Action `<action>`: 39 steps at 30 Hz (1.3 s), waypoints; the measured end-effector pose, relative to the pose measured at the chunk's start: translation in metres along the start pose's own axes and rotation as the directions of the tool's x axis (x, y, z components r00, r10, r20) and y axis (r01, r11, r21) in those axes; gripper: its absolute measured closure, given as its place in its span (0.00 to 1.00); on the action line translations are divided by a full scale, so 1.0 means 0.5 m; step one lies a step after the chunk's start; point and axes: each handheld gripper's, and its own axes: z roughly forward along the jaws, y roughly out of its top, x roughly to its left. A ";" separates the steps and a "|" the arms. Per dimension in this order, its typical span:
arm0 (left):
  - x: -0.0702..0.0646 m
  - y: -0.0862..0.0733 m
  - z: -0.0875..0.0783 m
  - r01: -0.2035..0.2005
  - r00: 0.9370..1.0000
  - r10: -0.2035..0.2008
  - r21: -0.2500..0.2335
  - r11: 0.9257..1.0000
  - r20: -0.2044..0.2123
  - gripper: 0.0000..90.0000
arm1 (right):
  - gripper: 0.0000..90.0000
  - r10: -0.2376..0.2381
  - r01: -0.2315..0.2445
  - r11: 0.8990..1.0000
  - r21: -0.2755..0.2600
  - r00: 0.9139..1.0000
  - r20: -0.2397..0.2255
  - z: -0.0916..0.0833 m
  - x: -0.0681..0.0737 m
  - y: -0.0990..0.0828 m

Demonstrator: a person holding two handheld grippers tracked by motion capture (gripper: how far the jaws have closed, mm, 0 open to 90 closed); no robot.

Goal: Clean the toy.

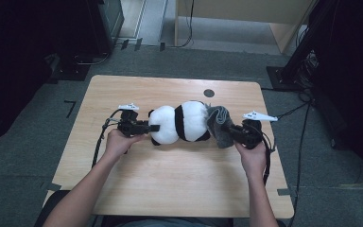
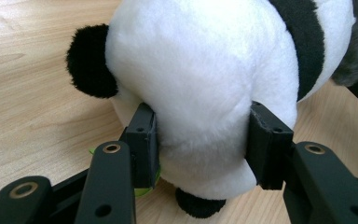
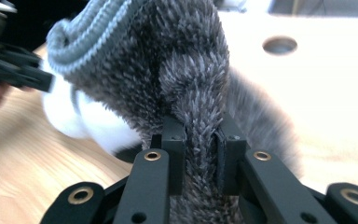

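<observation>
Lying on its side near the middle of the wooden surface (image 1: pixel 170 179), between two hands: a plush panda (image 1: pixel 179 122), head end toward the left tool (image 1: pixel 147 127), body end toward the right tool (image 1: pixel 227 128). Pressed into the white plush from both sides, the left tool's jaws, one black ear (image 2: pixel 91 60) up beside them and a bit of green just under the toy. Pinched tight between the right tool's jaws, a fold of fuzzy grey knit hat (image 3: pixel 186 79) with a ribbed cuff, touching the panda's body end.
</observation>
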 end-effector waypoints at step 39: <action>-0.013 -0.002 0.003 -0.001 1.000 0.001 0.007 1.000 -0.023 0.58 | 0.87 -0.260 0.323 0.933 0.159 0.910 -0.324 0.261 0.257 -0.045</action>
